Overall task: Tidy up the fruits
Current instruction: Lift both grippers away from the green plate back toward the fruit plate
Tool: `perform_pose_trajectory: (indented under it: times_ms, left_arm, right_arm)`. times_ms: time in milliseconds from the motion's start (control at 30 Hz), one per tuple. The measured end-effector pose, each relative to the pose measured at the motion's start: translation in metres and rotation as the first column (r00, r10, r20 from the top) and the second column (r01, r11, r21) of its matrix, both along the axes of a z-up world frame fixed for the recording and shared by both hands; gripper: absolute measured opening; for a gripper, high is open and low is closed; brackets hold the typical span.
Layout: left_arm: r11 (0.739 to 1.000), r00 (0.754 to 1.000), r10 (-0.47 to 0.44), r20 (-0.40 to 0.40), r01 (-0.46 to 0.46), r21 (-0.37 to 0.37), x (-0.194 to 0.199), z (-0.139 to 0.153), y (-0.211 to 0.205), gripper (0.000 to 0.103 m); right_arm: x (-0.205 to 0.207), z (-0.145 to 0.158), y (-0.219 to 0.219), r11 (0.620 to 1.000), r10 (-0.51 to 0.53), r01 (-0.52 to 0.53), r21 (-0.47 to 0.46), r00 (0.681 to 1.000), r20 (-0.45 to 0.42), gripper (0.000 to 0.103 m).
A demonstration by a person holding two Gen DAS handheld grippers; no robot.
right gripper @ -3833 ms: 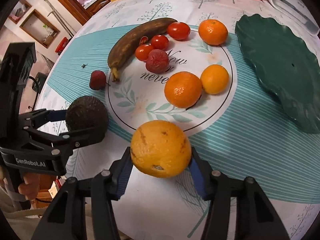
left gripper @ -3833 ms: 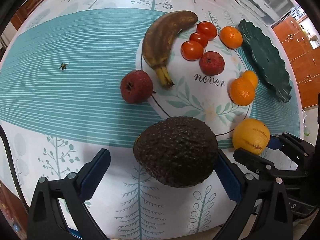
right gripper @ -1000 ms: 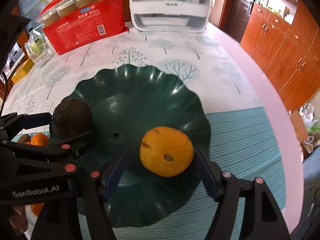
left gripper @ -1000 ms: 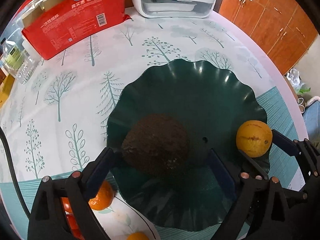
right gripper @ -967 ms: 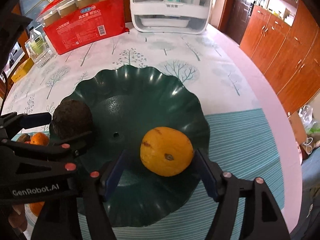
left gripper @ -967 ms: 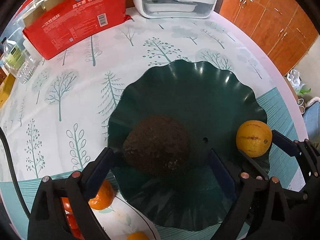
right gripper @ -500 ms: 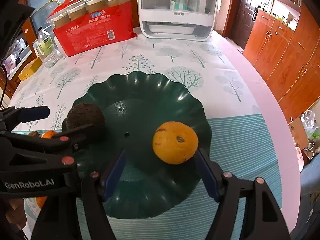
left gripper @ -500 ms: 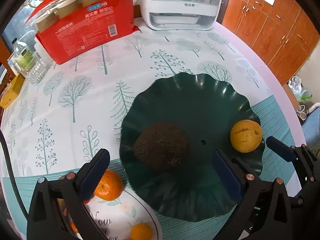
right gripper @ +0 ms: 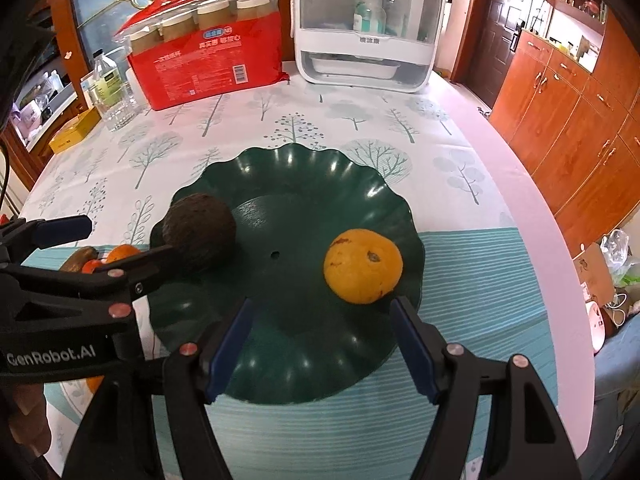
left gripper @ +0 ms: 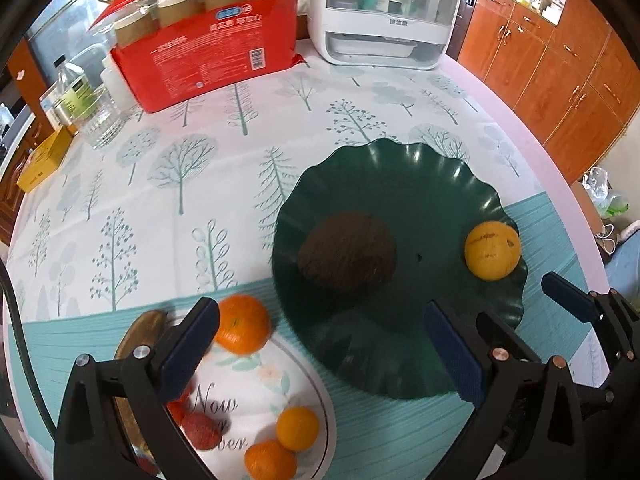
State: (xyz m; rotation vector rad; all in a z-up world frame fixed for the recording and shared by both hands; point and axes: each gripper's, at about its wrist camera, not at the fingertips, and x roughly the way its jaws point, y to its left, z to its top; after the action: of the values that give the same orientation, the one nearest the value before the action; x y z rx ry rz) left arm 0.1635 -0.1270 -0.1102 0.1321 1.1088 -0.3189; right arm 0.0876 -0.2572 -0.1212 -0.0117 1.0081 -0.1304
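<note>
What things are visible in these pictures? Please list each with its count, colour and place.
avocado: 1, dark brown, on green plate, left part
orange: 1, yellow-orange, on green plate, right part
green plate: 1, dark green, wavy rim, on tablecloth
mandarins: 3, orange, on white printed mat
banana: 1, brown, mat's left edge
red pack of jars: 1, table's far side
white appliance: 1, far side
left tool: black, blue pads, open, empty
right tool: same, open, empty
</note>
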Motion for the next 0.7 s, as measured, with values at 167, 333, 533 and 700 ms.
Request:
perform_pose_trajectory:
  times_ms: [167,333,533,700]
  left_arm:
    - [1.000,1.000,0.024,-0.001,-0.024,0.007,-0.018,0.001,0.015,0.101]
    - [0.999,0.999,0.047,0.008,-0.048,0.024,-0.041,0.004,0.035,0.101]
    - [0.995,0.995,0.085,0.052,-0.088,0.055,-0.072,0.015,0.062,0.101]
    - [0.990,0.989,0.120,0.081,-0.125,0.058,-0.093,0.029,0.084,0.101]
  right_arm:
    - [-0.013,0.001,0.011,1.000,0.025,-0.025,0.007,1.000,-0.010,0.071]
    - [-0.028,-0.002,0.021,0.998,0.053,-0.052,0.029,0.998,-0.036,0.071]
    - [-0.049,0.002,0.044,0.993,0.121,-0.121,0.010,0.992,-0.047,0.071]
    - [-0.066,0.014,0.062,0.979,0.193,-0.191,0.066,0.981,-0.019,0.071]
